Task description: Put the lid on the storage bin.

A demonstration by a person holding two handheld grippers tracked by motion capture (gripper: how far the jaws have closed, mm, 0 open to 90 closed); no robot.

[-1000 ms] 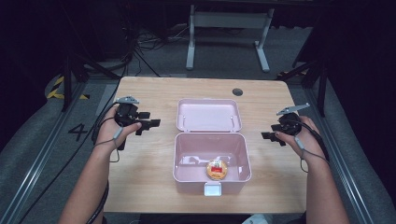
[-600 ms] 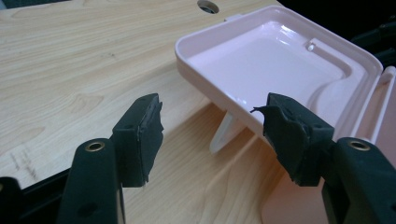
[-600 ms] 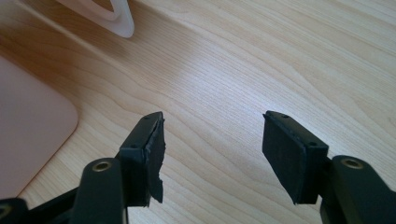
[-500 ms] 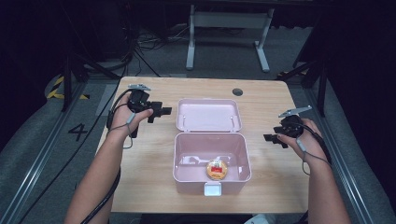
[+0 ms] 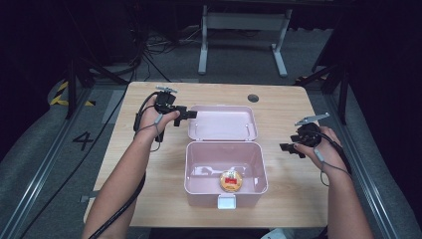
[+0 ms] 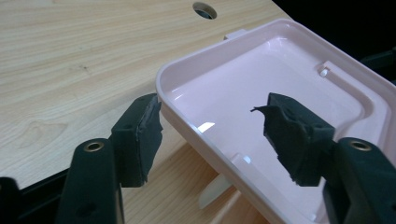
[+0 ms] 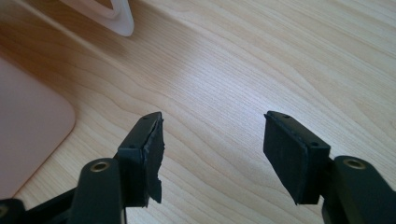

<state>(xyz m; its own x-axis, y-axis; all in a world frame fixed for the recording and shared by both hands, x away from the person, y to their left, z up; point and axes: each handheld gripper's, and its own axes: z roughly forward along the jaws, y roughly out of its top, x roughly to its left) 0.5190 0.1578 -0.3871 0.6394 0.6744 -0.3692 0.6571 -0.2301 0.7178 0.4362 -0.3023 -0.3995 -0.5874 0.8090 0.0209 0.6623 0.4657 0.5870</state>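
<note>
Presently: left gripper (image 5: 186, 114) poised at corner of opened lid; right gripper (image 5: 288, 148) idle.

Pale pink hinged plastic box (image 5: 225, 168) sits mid-table on the light wooden table (image 5: 149, 164), its pink lid (image 5: 221, 122) folded back flat on the far side. A small round orange-and-red item (image 5: 231, 180) lies on the box floor. Left gripper's jaws are spread and straddle the lid's rounded near-left corner (image 6: 163, 81), one pad outside the rim, one over the inner face; contact cannot be confirmed. Right gripper hangs released over bare wood just right of the box, grasping nothing. Judgement: lid is thin moulded plastic, light, fairly stiff, glossy and likely slippery; the raised rim offers the surest hold, pinched squarely across the lip, not on the curved corner.
</note>
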